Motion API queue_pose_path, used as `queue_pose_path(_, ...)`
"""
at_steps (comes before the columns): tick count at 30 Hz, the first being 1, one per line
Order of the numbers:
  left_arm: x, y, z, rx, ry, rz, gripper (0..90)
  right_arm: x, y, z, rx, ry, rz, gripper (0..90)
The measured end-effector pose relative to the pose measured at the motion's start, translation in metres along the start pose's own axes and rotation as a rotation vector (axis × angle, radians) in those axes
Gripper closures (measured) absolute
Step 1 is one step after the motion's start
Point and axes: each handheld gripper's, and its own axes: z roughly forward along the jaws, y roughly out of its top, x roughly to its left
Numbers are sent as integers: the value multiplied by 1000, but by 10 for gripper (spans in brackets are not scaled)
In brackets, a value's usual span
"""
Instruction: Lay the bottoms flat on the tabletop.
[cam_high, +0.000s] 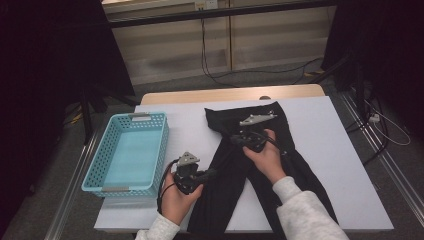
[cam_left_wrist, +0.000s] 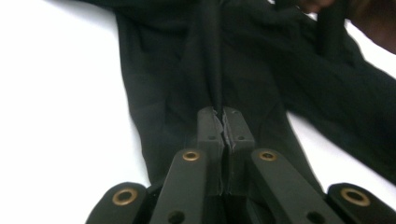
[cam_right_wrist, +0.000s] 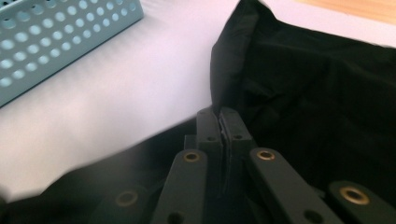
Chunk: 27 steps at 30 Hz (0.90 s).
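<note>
we see a white surface (cam_high: 325, 165) carrying everything, and we place the rest by the black trousers (cam_high: 235, 175) spread down its middle. they lie with the waist toward the far edge and the two legs running toward the person's side, the legs splitting apart below the crotch. in the right gripper view the cloth at the waist (cam_right_wrist: 322, 102) stands up in a fold beside the bare surface.

left of the trousers, just beside them, stands a light blue basket (cam_high: 95, 175) with perforated walls, nothing visible in it; its wall (cam_right_wrist: 56, 42) also shows in the right gripper view.

our left hand-held gripper (cam_high: 212, 174) sits at the outer edge of the trousers' left leg, between basket and trousers. in the left gripper view its jaws are closed together and pinch a ridge of black cloth (cam_left_wrist: 212, 70) that rises taut from the tips.

our right hand-held gripper (cam_high: 235, 136) is over the upper part of the trousers, near the waist. in the right gripper view its jaws are pressed together on an edge of the black cloth, which stands up from the tips.
</note>
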Motion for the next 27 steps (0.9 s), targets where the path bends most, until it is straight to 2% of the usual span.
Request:
queue_pose_path(3, -6, 2, 4, 0, -19, 18, 876, -3, -10, -20, 9, -14, -26, 883)
queue_pose_path(5, -9, 2, 7, 7, -30, 24, 876, -3, -17, -30, 37, -35, -62, 883)
queue_pose_path(8, -10, 2, 10, 14, -32, 27, 876, -3, -27, -32, 69, -38, -71, 877)
queue_pose_path(10, -10, 1, 12, 23, -36, 24, 875, -4, -32, -28, 100, -50, -79, 826)
queue_pose_path(13, -7, 1, 12, 31, -34, 18, 875, 0, -33, -14, 104, -54, -84, 761)
queue_pose_path(15, -5, 1, 11, 28, -36, 13, 875, 4, -30, -6, 103, -66, -101, 660)
queue_pose_path(19, -3, 1, 10, 25, -36, 5, 875, 10, -17, 13, 88, -87, -120, 583)
queue_pose_path(20, -3, 1, 10, 25, -36, 5, 874, 10, -17, 13, 88, -87, -120, 583)
queue_pose_path(21, -3, 0, 9, 29, -38, 2, 874, 10, -9, 20, 80, -108, -126, 581)
queue_pose_path(24, -3, 1, 7, 22, -39, -3, 874, 9, 1, 30, 62, -105, -128, 579)
queue_pose_path(27, -2, 1, 6, 21, -40, 0, 874, 6, 10, 42, 76, -120, -137, 590)
